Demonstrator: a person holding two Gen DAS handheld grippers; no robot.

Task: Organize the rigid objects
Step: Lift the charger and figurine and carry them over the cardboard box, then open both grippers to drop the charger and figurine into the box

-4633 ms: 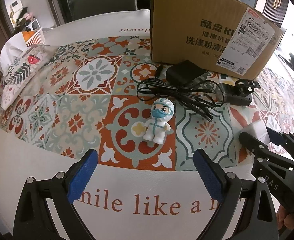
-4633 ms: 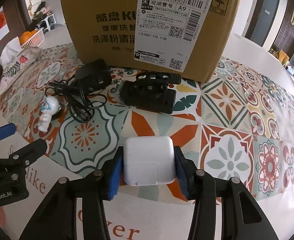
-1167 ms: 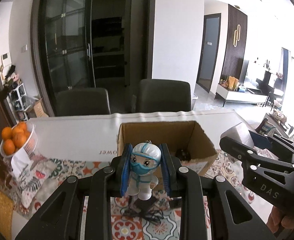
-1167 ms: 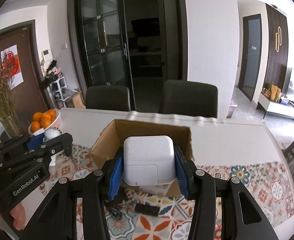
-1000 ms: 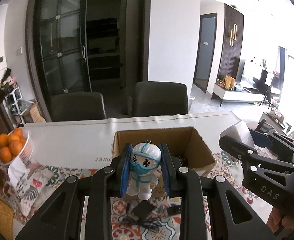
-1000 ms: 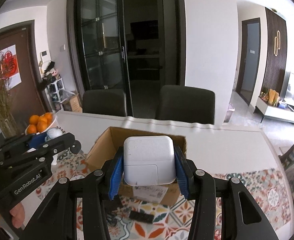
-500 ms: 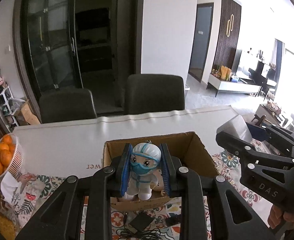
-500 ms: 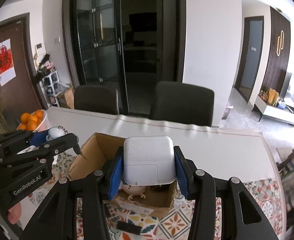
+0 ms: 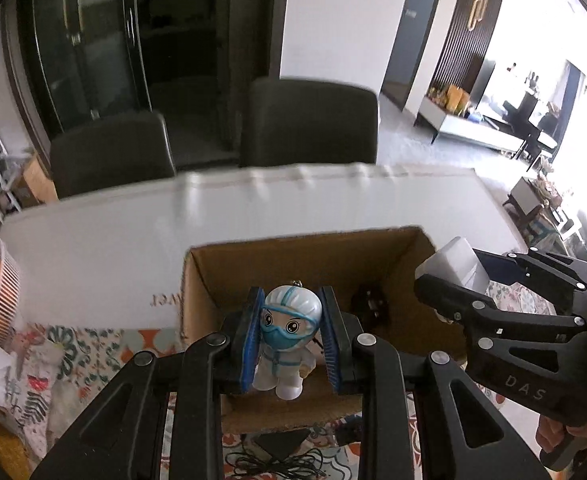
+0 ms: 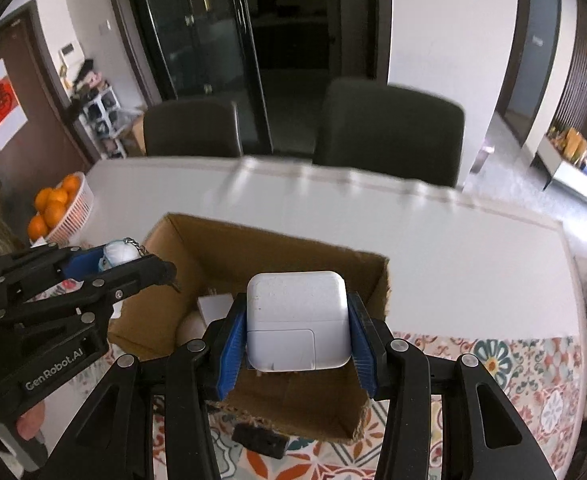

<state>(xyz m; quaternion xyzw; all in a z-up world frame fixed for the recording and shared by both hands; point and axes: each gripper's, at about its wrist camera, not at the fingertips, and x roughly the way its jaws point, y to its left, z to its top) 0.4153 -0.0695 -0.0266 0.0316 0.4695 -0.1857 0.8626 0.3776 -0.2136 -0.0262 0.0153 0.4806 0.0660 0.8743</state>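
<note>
My left gripper (image 9: 291, 336) is shut on a small white figurine in a blue mask (image 9: 289, 328) and holds it above the open cardboard box (image 9: 221, 268). My right gripper (image 10: 297, 336) is shut on a white power adapter (image 10: 297, 320) and holds it over the same box (image 10: 229, 256). In the left wrist view the right gripper (image 9: 461, 272) with the adapter (image 9: 455, 258) is over the box's right wall. In the right wrist view the left gripper (image 10: 125, 260) is over the box's left wall. A dark object (image 9: 369, 300) and pale items (image 10: 213, 306) lie inside the box.
A black charger with a coiled cable (image 9: 277, 456) and a black holder (image 10: 259, 440) lie on the patterned tablecloth in front of the box. A basket of oranges (image 10: 59, 208) stands at the left. Two dark chairs (image 10: 389, 128) stand behind the table.
Both grippers have moved forward and tilted down over the box, so its inside now shows. Each still holds its object.
</note>
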